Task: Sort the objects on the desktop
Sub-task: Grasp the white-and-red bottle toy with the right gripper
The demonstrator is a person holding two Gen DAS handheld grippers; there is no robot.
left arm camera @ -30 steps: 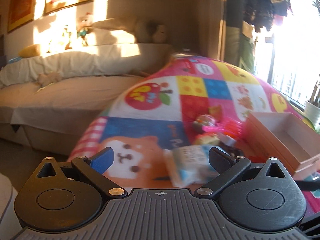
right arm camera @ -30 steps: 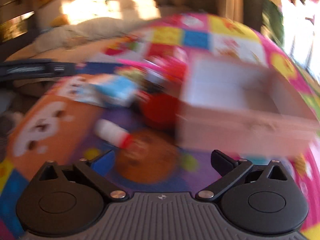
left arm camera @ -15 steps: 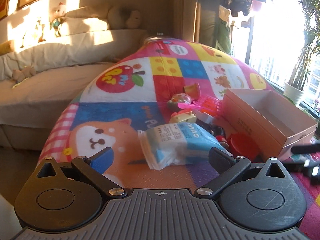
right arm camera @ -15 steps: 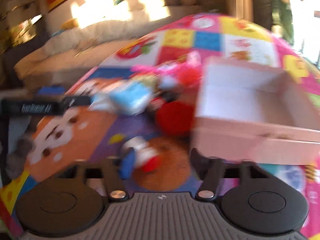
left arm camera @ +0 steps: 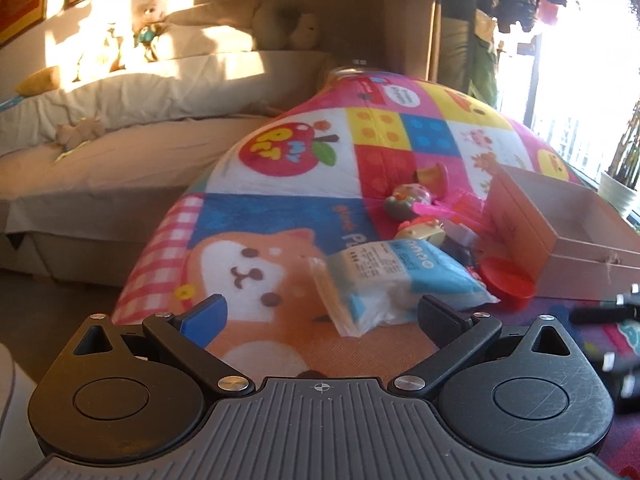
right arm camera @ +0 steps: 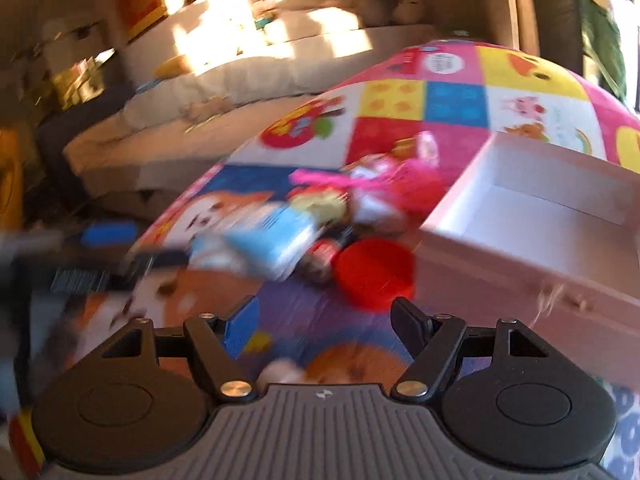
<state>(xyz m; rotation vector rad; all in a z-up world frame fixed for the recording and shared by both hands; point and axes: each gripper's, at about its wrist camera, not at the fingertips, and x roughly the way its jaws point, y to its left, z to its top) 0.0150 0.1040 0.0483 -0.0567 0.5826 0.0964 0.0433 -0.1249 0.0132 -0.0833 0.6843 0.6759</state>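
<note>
Tissue packet point(left arm camera: 404, 280) lies flat on the table point(left arm camera: 280, 184), long axis running near-left to far-right; left gripper point(left arm camera: 320, 316) jaws spread, right gripper point(right arm camera: 322, 322) jaws just narrowed, nothing pinched.

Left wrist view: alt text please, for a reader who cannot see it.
An open hand-held gripper points at a blue-and-white packet on a colourful play mat. Right of it lie small toys, a red lid and an empty box.

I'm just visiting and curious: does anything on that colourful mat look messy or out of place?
Yes. Small toys, a blue-and-white packet and a red lid lie jumbled on the mat beside the box, whose visible inside looks bare. Nothing looks spilled or broken.
</note>
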